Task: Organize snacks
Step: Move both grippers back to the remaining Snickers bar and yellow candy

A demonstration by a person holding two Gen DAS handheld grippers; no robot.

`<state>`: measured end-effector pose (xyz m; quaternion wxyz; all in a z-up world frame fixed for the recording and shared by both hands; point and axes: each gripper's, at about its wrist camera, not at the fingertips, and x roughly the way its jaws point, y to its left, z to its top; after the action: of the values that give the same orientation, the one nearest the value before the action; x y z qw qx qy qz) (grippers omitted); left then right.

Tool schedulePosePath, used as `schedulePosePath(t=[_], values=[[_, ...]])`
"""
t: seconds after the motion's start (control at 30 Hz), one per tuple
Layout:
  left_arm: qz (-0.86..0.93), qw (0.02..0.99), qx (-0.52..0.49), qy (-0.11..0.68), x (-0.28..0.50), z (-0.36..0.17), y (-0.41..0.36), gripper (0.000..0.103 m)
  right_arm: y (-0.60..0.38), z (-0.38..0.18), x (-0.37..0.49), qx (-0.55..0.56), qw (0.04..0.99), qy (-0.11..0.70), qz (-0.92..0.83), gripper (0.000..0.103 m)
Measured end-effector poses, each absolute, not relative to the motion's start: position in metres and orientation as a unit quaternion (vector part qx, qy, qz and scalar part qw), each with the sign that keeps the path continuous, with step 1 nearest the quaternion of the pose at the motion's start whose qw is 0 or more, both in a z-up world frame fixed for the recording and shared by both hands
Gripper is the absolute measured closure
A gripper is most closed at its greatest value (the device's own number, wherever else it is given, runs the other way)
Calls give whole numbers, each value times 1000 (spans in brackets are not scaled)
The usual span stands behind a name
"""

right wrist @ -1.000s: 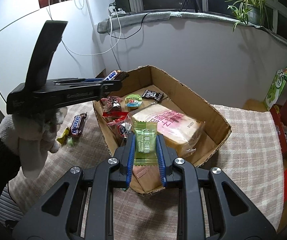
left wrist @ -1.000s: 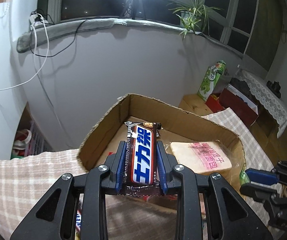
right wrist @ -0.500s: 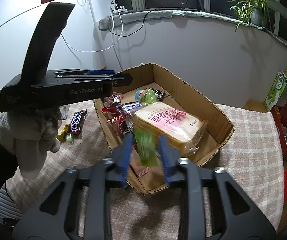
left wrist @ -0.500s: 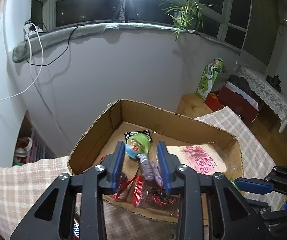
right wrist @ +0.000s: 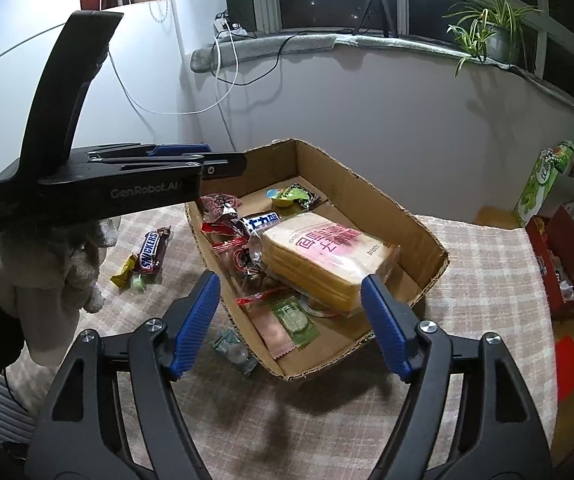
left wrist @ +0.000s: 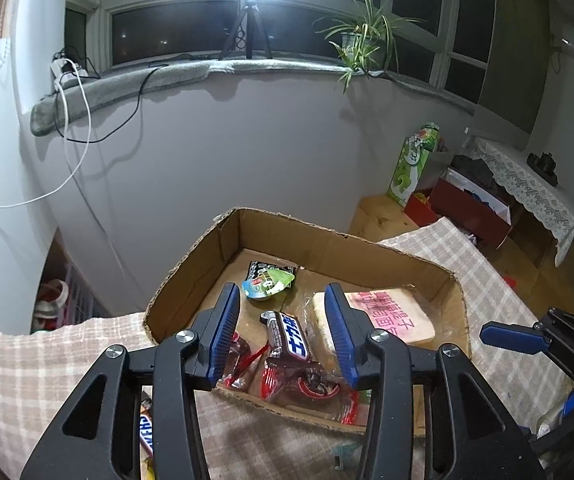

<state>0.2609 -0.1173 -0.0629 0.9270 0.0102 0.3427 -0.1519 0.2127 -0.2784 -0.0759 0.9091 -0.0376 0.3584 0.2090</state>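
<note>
A cardboard box (left wrist: 327,248) (right wrist: 367,196) on the checked cloth holds the snacks. My left gripper (left wrist: 283,332) (right wrist: 227,166) hangs over its near-left part, jaws opening, with nothing pressed between the pads. Below it a brown chocolate bar (left wrist: 289,338) (right wrist: 261,222) lies loose on red wrappers (left wrist: 299,384). My right gripper (right wrist: 291,320) hovers at the box's front edge, jaws opening wide and empty. Under it a green packet (right wrist: 293,318) rests on the box floor beside a pink one (right wrist: 275,332). A bagged bread loaf (right wrist: 327,256) (left wrist: 391,316) fills the middle.
On the cloth left of the box lie a Snickers bar (right wrist: 151,252), small yellow and green candies (right wrist: 127,278) and a teal packet (right wrist: 235,350). A gloved hand (right wrist: 47,264) holds the left gripper. A jelly cup (left wrist: 267,284) sits at the box's back. Red boxes (right wrist: 567,264) stand right.
The left gripper let go of the chocolate bar, which dropped into the box. The right gripper released the green packet, which fell to the box floor. Both jaws spread wider.
</note>
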Motion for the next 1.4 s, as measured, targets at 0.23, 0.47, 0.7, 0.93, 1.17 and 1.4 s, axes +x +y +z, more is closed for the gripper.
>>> schedulePosePath(t=[0.23, 0.47, 0.7, 0.93, 1.17, 1.4], values=[[-152, 931, 7, 333, 245, -54, -112, 60, -275, -71, 197, -38, 911, 353, 210, 20], [-154, 936, -4, 318, 219, -42, -102, 60, -275, -69, 178, -22, 912, 356, 202, 15], [-152, 941, -5, 304, 188, -35, -91, 57, -269, -73, 158, -28, 910, 362, 200, 15], [-139, 942, -13, 304, 157, -41, -65, 53, -256, -84, 140, -30, 900, 376, 218, 12], [-107, 940, -47, 322, 129, -60, -15, 53, -242, -100, 131, -32, 886, 392, 246, 12], [-79, 928, -76, 356, 119, -91, 22, 53, -224, -107, 143, -23, 874, 402, 273, 13]])
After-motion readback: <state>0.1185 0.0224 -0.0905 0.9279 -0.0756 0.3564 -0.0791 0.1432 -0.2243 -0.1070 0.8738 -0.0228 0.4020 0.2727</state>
